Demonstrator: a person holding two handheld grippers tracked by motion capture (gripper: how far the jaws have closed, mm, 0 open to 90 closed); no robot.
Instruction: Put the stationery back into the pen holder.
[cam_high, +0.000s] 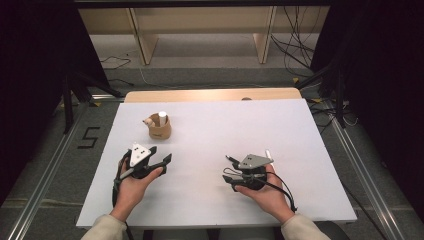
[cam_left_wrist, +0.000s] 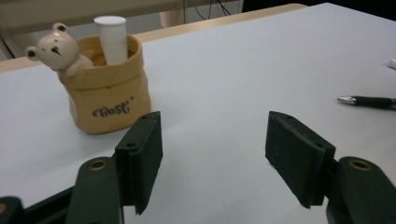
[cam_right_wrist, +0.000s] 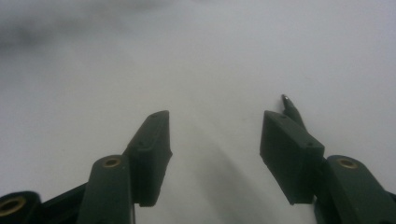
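Note:
A tan bag-shaped holder (cam_high: 160, 131) (cam_left_wrist: 109, 93) stands on the white table (cam_high: 225, 125) at the back left. It has a small bear figure (cam_left_wrist: 56, 49) on its rim and a white cylinder (cam_left_wrist: 112, 39) upright inside. My left gripper (cam_high: 161, 154) (cam_left_wrist: 215, 135) is just in front of the holder, open, with nothing between its jaws. A black pen (cam_high: 231, 158) (cam_left_wrist: 371, 101) (cam_right_wrist: 290, 108) lies on the table beside my right gripper (cam_high: 229, 180) (cam_right_wrist: 215, 135). That gripper is open and low over the table, and the pen tip shows just past its right jaw.
A white pen-like object (cam_high: 268, 152) lies behind the right hand. Wooden shelving (cam_high: 200, 30) and cables stand on the floor beyond the table's far edge. Dark stands flank the table on both sides.

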